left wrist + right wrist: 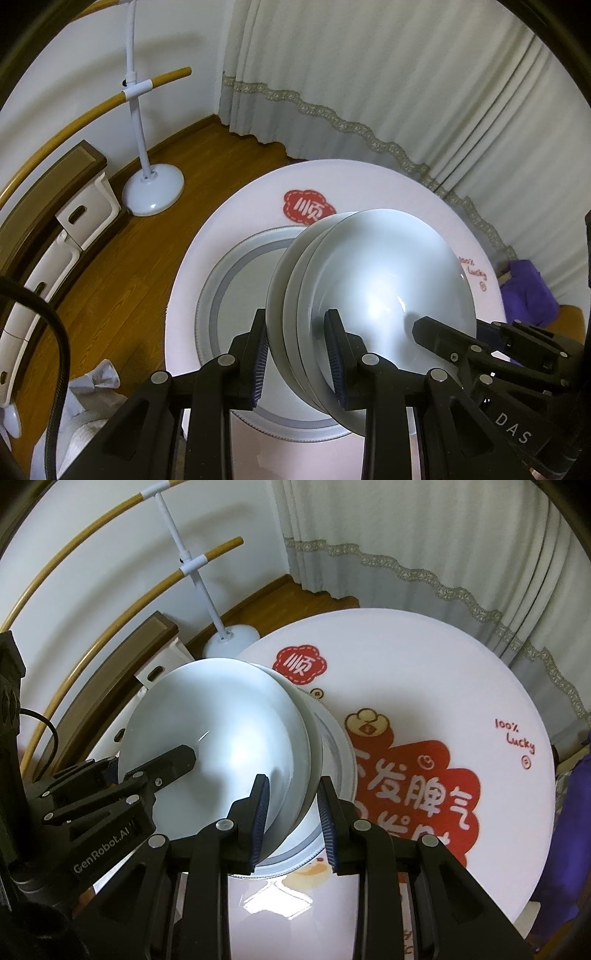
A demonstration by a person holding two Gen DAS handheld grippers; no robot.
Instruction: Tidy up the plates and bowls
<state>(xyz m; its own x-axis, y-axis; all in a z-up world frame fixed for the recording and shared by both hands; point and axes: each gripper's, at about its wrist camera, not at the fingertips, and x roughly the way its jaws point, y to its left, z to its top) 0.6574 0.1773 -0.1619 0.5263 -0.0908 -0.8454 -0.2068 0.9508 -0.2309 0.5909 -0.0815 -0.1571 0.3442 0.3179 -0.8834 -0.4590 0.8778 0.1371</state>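
Between the blue-padded fingers of the left gripper (297, 356) sits the near rim of a stack of white plates (373, 291); both pads press on the stack edge, so this gripper is clamped on it. Left wrist view shows at least three rims nested, edges fanned slightly toward the left. On the opposite side, the right gripper (291, 821) is likewise closed on the rim of the same stack (221, 746), one pad over the top plate, the other under the lowest. Each camera sees the other gripper reaching in across the top plate: right gripper at lower right in the left wrist view (443, 332), left gripper at lower left in the right wrist view (162, 764). Stack appears tilted and lifted, held above a large plate with a grey rim band (236, 273) that lies flat on the round white table (369, 184). Whether the stack touches the grey-rimmed plate cannot be told. Table top carries red printed characters (413, 786) and a small red badge (308, 208). Beyond the table: brown wood floor (207, 162), white lamp stand (153, 188) with round base, white storage boxes (88, 214) along the wall, pale curtain (369, 74) with a patterned trim. Purple cloth (532, 291) lies at the table's right edge.
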